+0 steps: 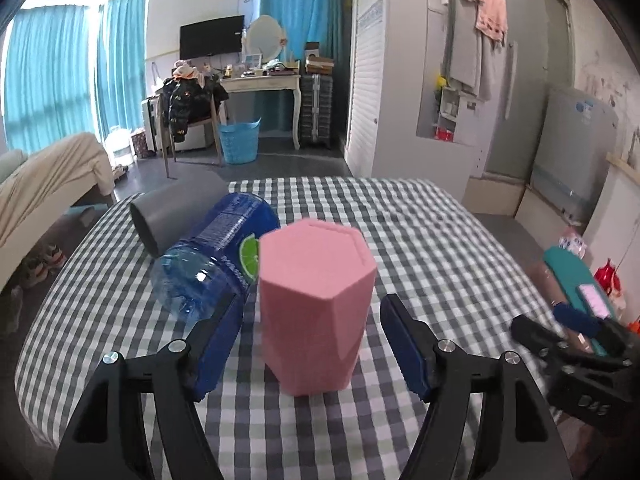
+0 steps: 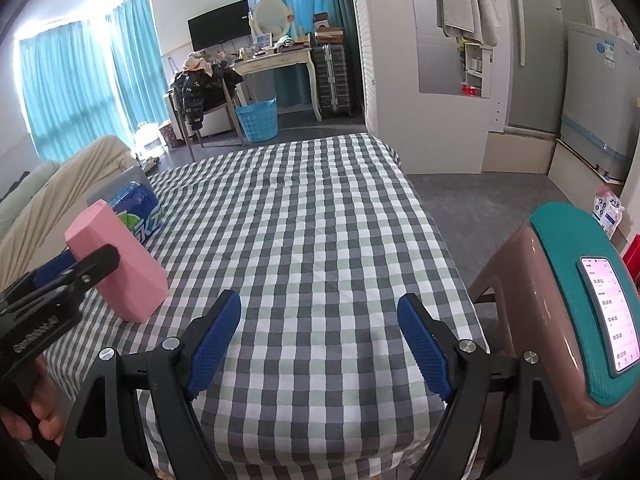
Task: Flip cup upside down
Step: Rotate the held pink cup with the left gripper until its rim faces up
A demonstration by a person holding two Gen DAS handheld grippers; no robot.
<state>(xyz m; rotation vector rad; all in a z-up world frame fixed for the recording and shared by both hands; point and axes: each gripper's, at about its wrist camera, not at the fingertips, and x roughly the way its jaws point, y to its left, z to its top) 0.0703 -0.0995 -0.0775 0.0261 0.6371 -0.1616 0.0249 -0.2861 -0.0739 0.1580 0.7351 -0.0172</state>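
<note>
A pink hexagonal cup [image 1: 316, 304] stands on the checked tablecloth [image 1: 420, 240] with its closed base up. My left gripper [image 1: 310, 340] is open, its blue pads on either side of the cup without touching it. In the right wrist view the cup [image 2: 120, 268] stands at the left with the left gripper [image 2: 60, 284] around it. My right gripper [image 2: 320, 340] is open and empty over the near part of the cloth.
A blue water bottle [image 1: 216, 256] lies on its side just left of the cup. A grey cup [image 1: 168, 216] lies behind it. A stool with a teal cushion and a phone [image 2: 604, 312] stands right of the table.
</note>
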